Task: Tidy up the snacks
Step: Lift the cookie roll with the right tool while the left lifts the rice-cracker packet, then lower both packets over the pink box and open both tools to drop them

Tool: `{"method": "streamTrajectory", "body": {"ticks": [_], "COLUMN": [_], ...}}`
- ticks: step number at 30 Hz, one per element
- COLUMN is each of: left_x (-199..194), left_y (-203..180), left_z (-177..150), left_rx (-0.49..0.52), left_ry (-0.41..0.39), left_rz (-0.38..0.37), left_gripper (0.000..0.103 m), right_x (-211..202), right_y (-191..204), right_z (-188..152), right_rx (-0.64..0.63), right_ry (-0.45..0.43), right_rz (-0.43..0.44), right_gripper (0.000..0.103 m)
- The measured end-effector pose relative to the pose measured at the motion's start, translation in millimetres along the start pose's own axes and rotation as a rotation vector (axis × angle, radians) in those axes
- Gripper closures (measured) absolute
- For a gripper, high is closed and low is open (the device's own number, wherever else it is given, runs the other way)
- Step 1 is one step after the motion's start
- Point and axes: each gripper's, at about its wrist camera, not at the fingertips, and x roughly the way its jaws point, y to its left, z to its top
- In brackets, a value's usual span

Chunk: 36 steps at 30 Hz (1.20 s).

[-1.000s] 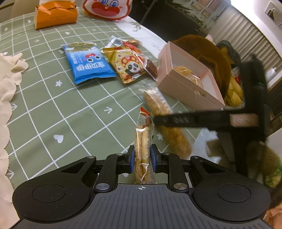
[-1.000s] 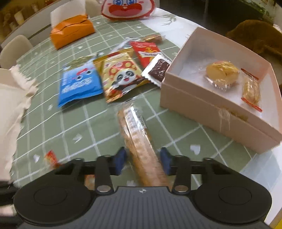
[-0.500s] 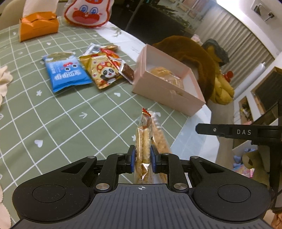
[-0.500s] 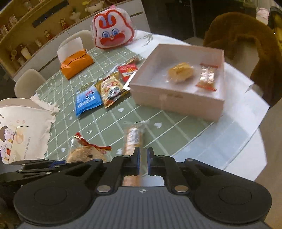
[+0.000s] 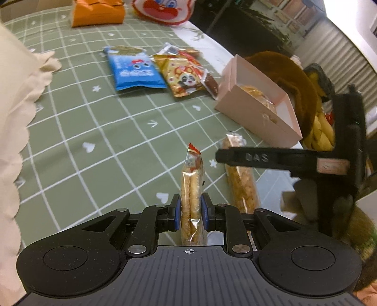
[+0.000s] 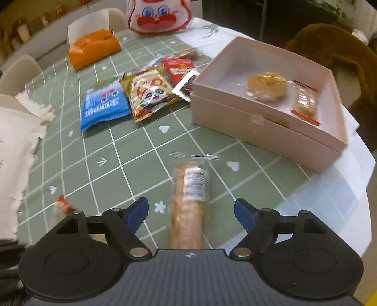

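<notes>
My left gripper (image 5: 190,213) is shut on a clear-wrapped pack of round crackers (image 5: 192,186) with a red top seal, held upright above the green checked cloth. A long clear-wrapped biscuit roll (image 6: 189,202) lies on the cloth between the spread jaws of my right gripper (image 6: 192,210), which are opening; the pads do not touch it. The same biscuit roll (image 5: 240,179) shows in the left view under the right gripper's black finger (image 5: 259,157). The pink box (image 6: 313,141) stands to the right with two wrapped snacks inside.
Blue packet (image 6: 103,106), panda packet (image 6: 150,94), red packet (image 6: 180,68) and a dark bar lie beyond. An orange tissue pouch (image 6: 94,50) and a rabbit bag (image 6: 160,16) sit at the far end. A cream paper bag (image 6: 14,141) is left. Table edge runs close on the right.
The right gripper rose with its jaws shut and empty, then came back down over the biscuit roll with its jaws spread wide. The left gripper drifted, still holding the cracker pack.
</notes>
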Motion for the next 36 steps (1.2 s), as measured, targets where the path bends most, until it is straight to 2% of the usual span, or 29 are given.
{"method": "streamTrajectory", "body": {"ticks": [1,3,4,5,6,8,10,15,19,23,26,29,36], "left_x": [-1.2,-3.1,-3.3,-3.5,-3.5,-2.7,-0.7,4.0,7.9,10.7,8.6,-0.6,-14.9], "left_y": [1.8,4.6,4.8,4.5,4.0,1.2,-2.6,-17.1,-32.3,-46.7,-59.0,-79.5,-130.3], "left_z": [-1.7,-4.7,-5.7,-5.8,-5.6,-5.1,-4.7,-1.8,4.0,14.1,35.0,68.9,156.4], "left_rx": [-0.009,-0.023,-0.025,-0.025,-0.022,-0.011,0.004,0.055,0.092,0.114,0.121,0.171,0.245], "left_ry": [-0.002,-0.005,-0.006,-0.006,-0.006,-0.005,-0.001,0.008,0.004,-0.004,-0.032,-0.092,-0.226], "left_rz": [-0.002,-0.008,-0.01,-0.01,-0.01,-0.011,-0.012,-0.027,-0.053,-0.084,-0.122,-0.139,-0.229], "left_gripper": [0.081,0.081,0.081,0.081,0.081,0.081,0.081,0.081,0.081,0.081,0.081,0.081,0.081], "right_x": [2.7,6.7,8.4,9.4,8.8,4.9,0.1,-28.7,-62.4,-91.8,-120.5,-149.1,-201.9], "right_y": [2.3,6.4,7.9,9.2,10.8,9.3,4.5,-15.5,-30.7,-50.9,-64.7,-74.6,-106.4], "right_z": [1.8,4.5,5.2,5.3,4.3,-0.7,-6.3,-28.7,-39.8,-35.6,-23.1,-4.1,69.3], "right_rx": [-0.009,-0.022,-0.032,-0.043,-0.053,-0.06,-0.042,-0.002,0.004,0.063,0.083,0.089,0.079], "right_ry": [-0.002,0.001,0.011,0.02,0.023,0.027,0.034,0.019,-0.04,-0.104,-0.185,-0.273,-0.446], "right_rz": [-0.002,-0.004,0.002,-0.003,-0.011,-0.003,0.019,0.06,0.075,0.079,0.073,0.066,0.026], "right_gripper": [0.024,0.034,0.047,0.053,0.055,0.068,0.073,0.074,0.074,0.074,0.075,0.075,0.075]}}
